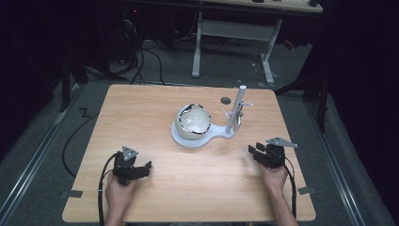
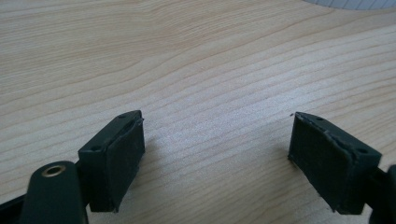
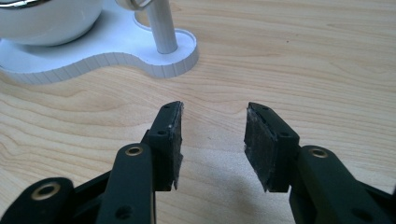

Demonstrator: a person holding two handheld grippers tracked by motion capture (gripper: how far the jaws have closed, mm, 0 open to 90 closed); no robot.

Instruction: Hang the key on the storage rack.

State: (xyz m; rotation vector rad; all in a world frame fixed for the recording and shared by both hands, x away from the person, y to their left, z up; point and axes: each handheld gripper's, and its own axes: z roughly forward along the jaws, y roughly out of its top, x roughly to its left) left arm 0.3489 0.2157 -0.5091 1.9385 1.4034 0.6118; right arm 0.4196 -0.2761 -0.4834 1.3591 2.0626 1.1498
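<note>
Approach step: both units rest low on the bench point(image 1: 155, 186), nothing grasped. The left hand-held gripper point(image 1: 139, 170) is spread wide; the right hand-held gripper point(image 1: 255, 151) is partly spread, empty. The globe point(image 1: 193, 120) sits mid-bench on its white stand point(image 1: 221, 132), well apart. Next: advance the right unit to the stand.

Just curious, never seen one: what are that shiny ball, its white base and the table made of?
Ball: probably polished metal or glazed ceramic; it mirrors the lights. White base: likely 3D-printed plastic, matte, with fine ridges along its edge. Table: wood-look top, light grain lines, perhaps laminate.
</note>
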